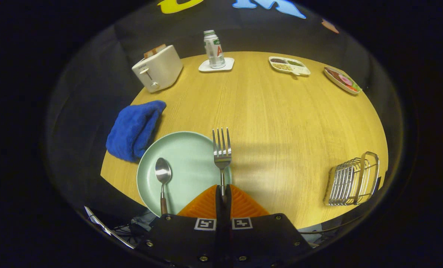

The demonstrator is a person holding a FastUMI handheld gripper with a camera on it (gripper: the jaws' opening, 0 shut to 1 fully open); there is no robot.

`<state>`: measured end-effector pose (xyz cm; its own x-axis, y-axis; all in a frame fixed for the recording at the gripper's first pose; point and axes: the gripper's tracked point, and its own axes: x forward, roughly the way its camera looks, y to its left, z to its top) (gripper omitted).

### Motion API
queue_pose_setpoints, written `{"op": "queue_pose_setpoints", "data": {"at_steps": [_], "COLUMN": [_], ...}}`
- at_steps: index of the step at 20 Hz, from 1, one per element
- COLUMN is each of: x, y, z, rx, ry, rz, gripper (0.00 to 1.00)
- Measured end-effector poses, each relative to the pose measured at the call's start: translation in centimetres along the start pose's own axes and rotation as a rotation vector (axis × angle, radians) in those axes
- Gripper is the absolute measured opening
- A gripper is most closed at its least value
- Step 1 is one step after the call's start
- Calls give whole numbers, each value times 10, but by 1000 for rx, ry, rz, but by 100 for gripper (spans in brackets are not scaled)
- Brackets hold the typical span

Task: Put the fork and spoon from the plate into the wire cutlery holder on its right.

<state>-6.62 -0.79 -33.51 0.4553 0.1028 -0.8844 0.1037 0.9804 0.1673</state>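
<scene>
Blue cloth (134, 130), bunched, at the left edge of the round wooden tabletop (281, 123), touching or just overlapping the plate's rim. White toaster (157, 69) behind it, far side. Pale green plate (186, 156), just ahead of the fingers and a little to their left. Spoon (162, 182) on the plate's left half, bowl pointing away, dark handle toward the near rim, long axis running roughly straight ahead; lying free, left of the fingers, apart from them. Gripper (222, 193): orange ribbed fingers (204, 204) pressed together, pinching the fork (222, 152) by its handle; fork's long axis in line with the fingers, tines pointing away, head over the plate's right rim; whether lifted clear of the plate or resting on it, not determinable. Bottle (214, 48) upright on a white coaster (216, 65), far side, centre. Divided snack tray (289, 66) and a small dish of food (342, 80) further right along the far edge. Wire cutlery holder (353, 178) at the near right edge of the tabletop, well apart from the plate, nothing seen inside it. Governing relation, as a judgement: holder off to the right of the fingers with bare tabletop between, so fork to be carried rightward and probably turned on end to drop in; spoon left for a second trip.
</scene>
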Motion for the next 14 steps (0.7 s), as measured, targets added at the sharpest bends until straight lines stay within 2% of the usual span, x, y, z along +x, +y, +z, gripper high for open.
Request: {"op": "queue_pose_setpoints", "data": {"at_steps": [7, 14], "x": [-50, -85], "y": [-72, -143], "z": [22, 3], "rx": [202, 356], "ry": [-123, -161], "rz": [-97, -213], "gripper": [1, 1]}}
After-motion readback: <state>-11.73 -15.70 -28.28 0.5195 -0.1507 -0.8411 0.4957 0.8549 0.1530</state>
